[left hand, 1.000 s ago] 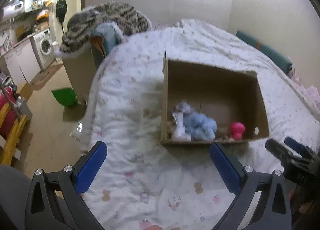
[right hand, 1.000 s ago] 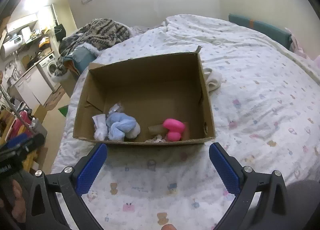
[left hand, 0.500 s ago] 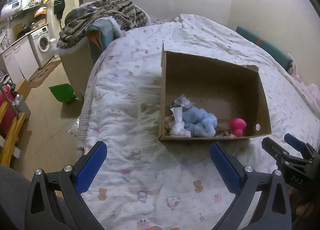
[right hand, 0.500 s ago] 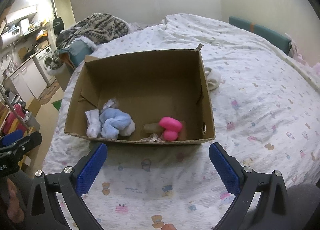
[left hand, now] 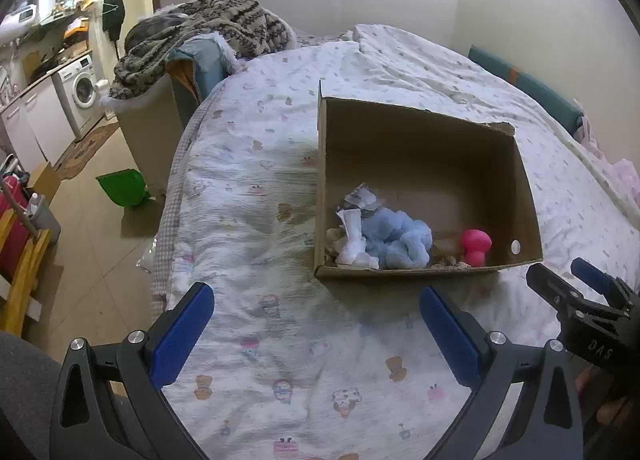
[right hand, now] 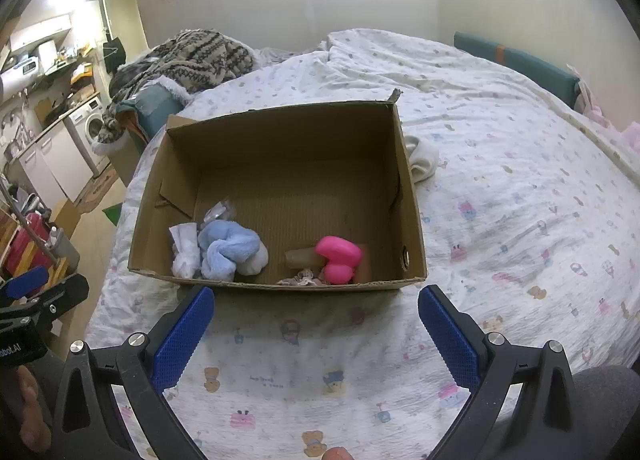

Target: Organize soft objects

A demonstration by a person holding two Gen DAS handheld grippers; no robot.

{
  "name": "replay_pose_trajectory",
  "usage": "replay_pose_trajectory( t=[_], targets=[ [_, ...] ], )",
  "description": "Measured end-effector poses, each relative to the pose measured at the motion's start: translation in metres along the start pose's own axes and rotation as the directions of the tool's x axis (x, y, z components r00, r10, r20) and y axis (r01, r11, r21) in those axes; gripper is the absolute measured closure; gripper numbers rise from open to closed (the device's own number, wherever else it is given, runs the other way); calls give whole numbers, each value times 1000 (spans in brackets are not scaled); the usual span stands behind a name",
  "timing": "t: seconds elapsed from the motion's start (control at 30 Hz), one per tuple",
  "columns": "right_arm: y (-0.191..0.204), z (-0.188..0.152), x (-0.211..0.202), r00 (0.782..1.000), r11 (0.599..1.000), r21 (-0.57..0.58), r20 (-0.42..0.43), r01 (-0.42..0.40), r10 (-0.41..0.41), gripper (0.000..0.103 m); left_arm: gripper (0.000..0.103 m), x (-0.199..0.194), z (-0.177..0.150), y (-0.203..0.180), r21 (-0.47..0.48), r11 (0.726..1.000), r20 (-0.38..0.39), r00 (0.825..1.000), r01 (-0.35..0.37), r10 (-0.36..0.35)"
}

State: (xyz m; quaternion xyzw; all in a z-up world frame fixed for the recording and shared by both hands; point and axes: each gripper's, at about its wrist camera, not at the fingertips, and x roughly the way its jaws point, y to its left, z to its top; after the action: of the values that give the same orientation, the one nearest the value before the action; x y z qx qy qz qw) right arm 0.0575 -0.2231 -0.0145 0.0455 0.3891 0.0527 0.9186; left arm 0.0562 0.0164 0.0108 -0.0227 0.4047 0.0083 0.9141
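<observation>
Both grippers, left [left hand: 316,324] & right [right hand: 316,324], open, empty; white cloth [right hand: 422,158] behind box [right hand: 412,220], prob. easily overlooked.

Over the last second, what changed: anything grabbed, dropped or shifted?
Nothing grabbed or released. Both cameras drifted slightly: in the left wrist view the cardboard box sits a little lower, and more floor shows. The left hand-held gripper and right hand-held gripper remain open and empty, short of the box. The blue plush, pink toy and white cloth outside the box are unmoved.
</observation>
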Motion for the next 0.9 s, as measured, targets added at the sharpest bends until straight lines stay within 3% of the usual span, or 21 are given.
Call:
replay_pose_trajectory(
  t=[0.9],
  targets=[
    [-1,2,-7,1000,1000,13,26,3,-4,0,0,-1,0,-1,16,1000,6,1000,8,-8]
  ],
)
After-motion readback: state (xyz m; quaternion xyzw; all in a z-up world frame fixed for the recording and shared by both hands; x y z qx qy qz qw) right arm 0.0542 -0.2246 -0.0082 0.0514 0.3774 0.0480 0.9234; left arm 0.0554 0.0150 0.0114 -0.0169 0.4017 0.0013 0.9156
